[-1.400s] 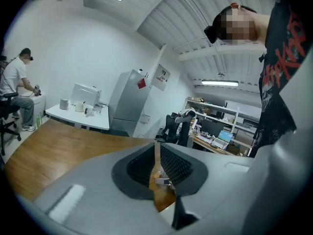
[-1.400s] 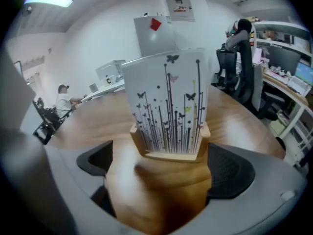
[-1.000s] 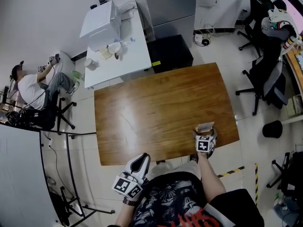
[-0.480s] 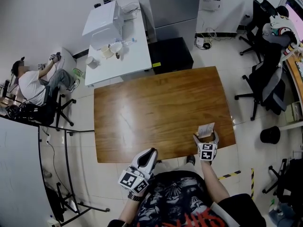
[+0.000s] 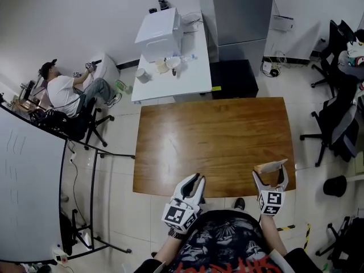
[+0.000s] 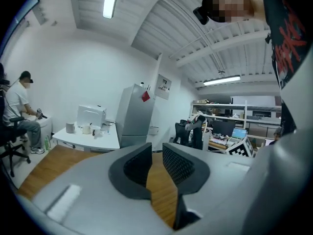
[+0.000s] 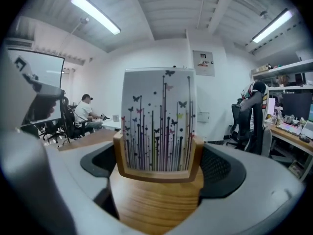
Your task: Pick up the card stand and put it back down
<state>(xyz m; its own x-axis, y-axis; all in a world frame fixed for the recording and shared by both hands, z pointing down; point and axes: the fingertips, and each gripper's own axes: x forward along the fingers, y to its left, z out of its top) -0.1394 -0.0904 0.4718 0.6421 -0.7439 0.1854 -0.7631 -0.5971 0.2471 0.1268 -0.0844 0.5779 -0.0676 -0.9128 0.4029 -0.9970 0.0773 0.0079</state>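
Note:
The card stand [image 5: 271,166] is a small wooden holder [image 7: 157,185] with a white card [image 7: 157,121] printed with thin stems and butterflies. My right gripper [image 5: 270,171] is shut on it, its jaws pressing the wooden base from both sides [image 7: 157,166]. In the head view the stand hangs over the near right corner of the brown table [image 5: 216,135], apparently lifted off it. My left gripper [image 5: 197,180] is at the table's near edge, holding nothing. Its jaws [image 6: 155,153] stand almost together, with a thin slit of tabletop showing between them.
A white table [image 5: 176,67] with a white box and cups stands behind the brown one, beside a grey cabinet [image 5: 242,10] and a black unit [image 5: 233,78]. Office chairs [image 5: 335,124] and a black bin [image 5: 334,185] are on the right. A seated person [image 5: 65,92] is at the far left.
My right gripper has drawn back to the near right corner with the card stand in it, lifted off the table. My left gripper has come up to the table's near edge.

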